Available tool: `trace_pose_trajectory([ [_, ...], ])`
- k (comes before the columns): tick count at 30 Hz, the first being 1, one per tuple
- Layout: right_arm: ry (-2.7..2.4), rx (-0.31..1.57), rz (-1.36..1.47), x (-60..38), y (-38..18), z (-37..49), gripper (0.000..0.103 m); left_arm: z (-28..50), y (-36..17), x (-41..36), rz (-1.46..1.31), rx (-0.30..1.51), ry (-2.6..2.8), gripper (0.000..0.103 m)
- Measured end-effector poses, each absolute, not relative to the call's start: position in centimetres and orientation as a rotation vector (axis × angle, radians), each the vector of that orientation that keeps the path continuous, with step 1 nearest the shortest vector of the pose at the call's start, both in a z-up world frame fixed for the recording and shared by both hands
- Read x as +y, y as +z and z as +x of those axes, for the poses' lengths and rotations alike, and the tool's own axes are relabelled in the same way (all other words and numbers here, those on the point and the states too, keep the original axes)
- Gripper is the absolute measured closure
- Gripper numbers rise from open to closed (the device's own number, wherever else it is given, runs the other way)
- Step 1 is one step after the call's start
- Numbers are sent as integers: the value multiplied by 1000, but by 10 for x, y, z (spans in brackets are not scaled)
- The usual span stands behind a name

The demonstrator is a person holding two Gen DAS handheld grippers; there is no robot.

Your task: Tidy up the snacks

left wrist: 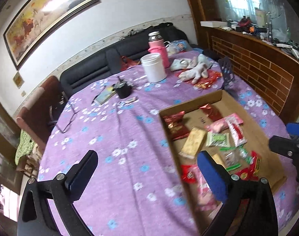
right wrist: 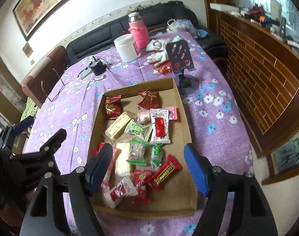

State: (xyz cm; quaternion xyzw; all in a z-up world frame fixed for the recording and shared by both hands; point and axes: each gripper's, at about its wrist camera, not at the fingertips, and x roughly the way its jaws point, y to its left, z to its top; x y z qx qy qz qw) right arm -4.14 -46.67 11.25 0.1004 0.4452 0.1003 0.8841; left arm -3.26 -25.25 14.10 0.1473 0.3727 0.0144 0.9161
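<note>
On table: cardboard tray [right wrist: 181,118] full of wrapped snacks [right wrist: 159,126]
left gripper [left wrist: 147,172]: fingers wide, nothing between
right gripper [right wrist: 149,163]: fingers apart above tray, empty

Your left wrist cam sits above the purple tablecloth [left wrist: 120,137], looking down and across it with the cardboard tray [left wrist: 190,103] off to its right. Your right wrist cam hangs right over that same tray [right wrist: 185,129], closer in. Both catch the tray, white jar [left wrist: 153,66] and sofa behind.
</note>
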Motion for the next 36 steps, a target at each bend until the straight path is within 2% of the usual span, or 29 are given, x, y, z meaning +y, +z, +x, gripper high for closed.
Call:
trace_pose_trajectory([
  [9, 225, 907, 185, -455, 119, -51, 27, -45, 161, -231, 298, 743, 119, 1],
  [17, 253, 910, 163, -442, 120, -51, 27, -38, 149, -224, 269, 868, 122, 1],
  [36, 226, 934, 162, -443, 114, -50, 27, -37, 139, -229, 305, 884, 116, 1],
])
